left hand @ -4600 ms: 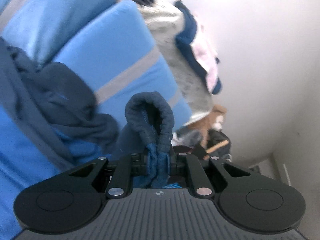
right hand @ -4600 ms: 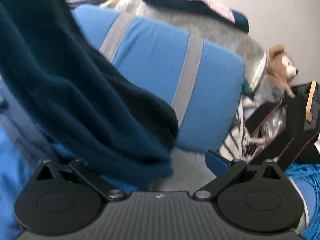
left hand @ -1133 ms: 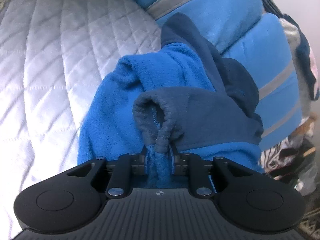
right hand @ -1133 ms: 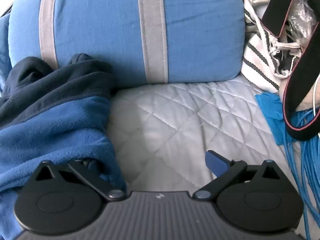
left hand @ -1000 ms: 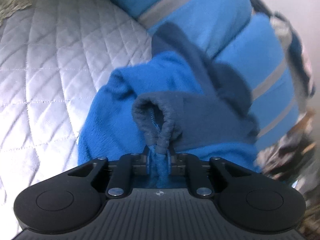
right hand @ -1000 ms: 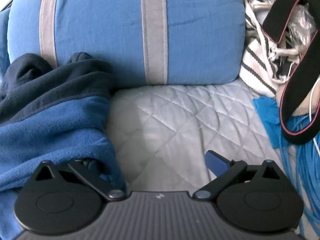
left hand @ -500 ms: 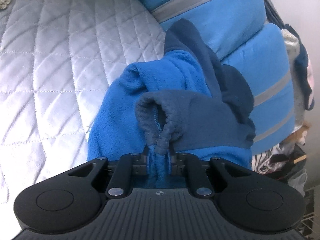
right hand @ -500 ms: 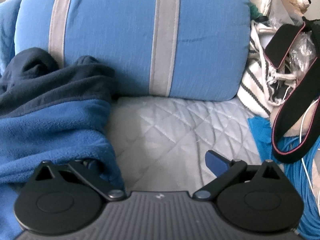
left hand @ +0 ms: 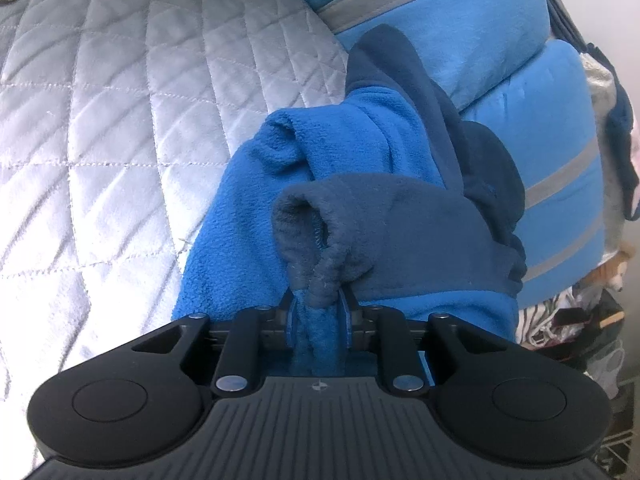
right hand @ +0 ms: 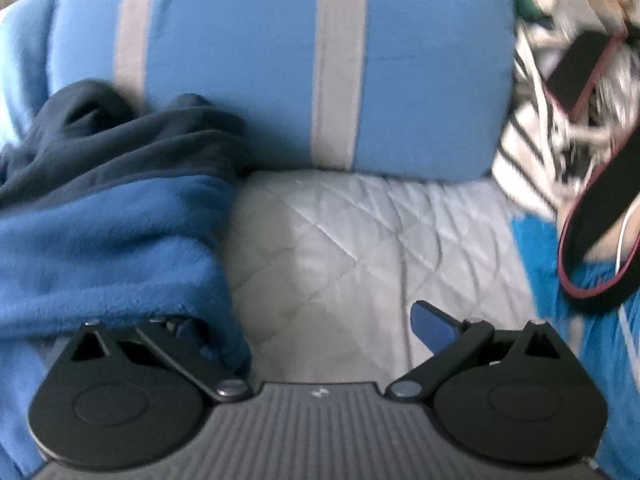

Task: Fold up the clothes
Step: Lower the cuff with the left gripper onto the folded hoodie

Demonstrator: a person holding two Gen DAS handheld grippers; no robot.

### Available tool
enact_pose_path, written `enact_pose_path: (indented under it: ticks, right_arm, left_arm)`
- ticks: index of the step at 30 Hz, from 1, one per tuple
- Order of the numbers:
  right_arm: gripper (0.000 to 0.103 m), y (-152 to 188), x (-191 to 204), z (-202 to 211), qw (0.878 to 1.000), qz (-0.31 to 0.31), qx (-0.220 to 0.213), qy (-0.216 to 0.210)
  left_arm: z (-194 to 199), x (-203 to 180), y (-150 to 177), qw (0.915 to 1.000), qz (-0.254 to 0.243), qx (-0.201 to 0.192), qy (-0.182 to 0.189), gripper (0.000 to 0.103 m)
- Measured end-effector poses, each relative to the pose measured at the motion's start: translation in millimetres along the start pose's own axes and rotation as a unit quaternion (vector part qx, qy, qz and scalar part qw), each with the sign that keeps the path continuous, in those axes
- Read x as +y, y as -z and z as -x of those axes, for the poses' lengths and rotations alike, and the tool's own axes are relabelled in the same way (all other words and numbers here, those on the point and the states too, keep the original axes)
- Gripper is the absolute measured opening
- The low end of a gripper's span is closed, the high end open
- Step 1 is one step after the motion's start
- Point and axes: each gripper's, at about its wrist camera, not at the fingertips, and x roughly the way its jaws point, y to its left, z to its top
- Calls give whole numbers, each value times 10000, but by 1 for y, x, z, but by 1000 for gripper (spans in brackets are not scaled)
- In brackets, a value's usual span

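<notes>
Quilted bedspread [left hand: 120, 140] — striped blue pillow [right hand: 320, 60]

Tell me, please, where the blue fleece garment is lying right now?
The blue fleece garment lies on the quilted bedspread against the striped blue pillows, its cuff between the opening left gripper.

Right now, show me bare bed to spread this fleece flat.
Free: the quilted grey bedspread left of the blue fleece garment, and a smaller patch below the grey-striped blue pillow. Crowded: the striped bag and black strap at right.

Fuzzy matt fleece garment [left hand: 360, 168], glossy quilted satin bedcover [left hand: 120, 120], soft matt cloth pillow [right hand: 280, 60]
</notes>
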Motion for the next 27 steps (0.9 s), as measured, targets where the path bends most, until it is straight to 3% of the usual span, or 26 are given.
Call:
enact_pose_path:
  ticks: [4, 9, 13, 16, 19, 23, 27]
  right_arm:
    - [103, 0, 8, 9, 9982, 587, -61, 136]
    - [103, 1, 11, 21, 9962, 844, -168, 146]
    - [103, 10, 5, 28, 9933, 1155, 26, -10]
    - [103, 12, -9, 31, 9953, 955, 130, -105]
    - [103, 4, -24, 41, 9987, 33, -150, -484]
    - [103, -10, -23, 35, 9923, -774, -211, -946]
    - [103, -17, -2, 7, 9981, -289, 146, -523]
  left_arm:
    - [0, -2, 0, 10000, 4, -8, -19, 22]
    - [0, -1, 0, 10000, 66, 1, 5, 22]
    - [0, 0, 0, 9999, 141, 8, 13, 23]
    - [0, -1, 0, 9999, 164, 7, -7, 23]
    - [0, -1, 0, 9997, 222, 17, -21, 23]
    - [2, -3, -1, 9997, 230, 40, -35, 24]
    - [6, -4, -2, 9995, 313, 85, 52, 24]
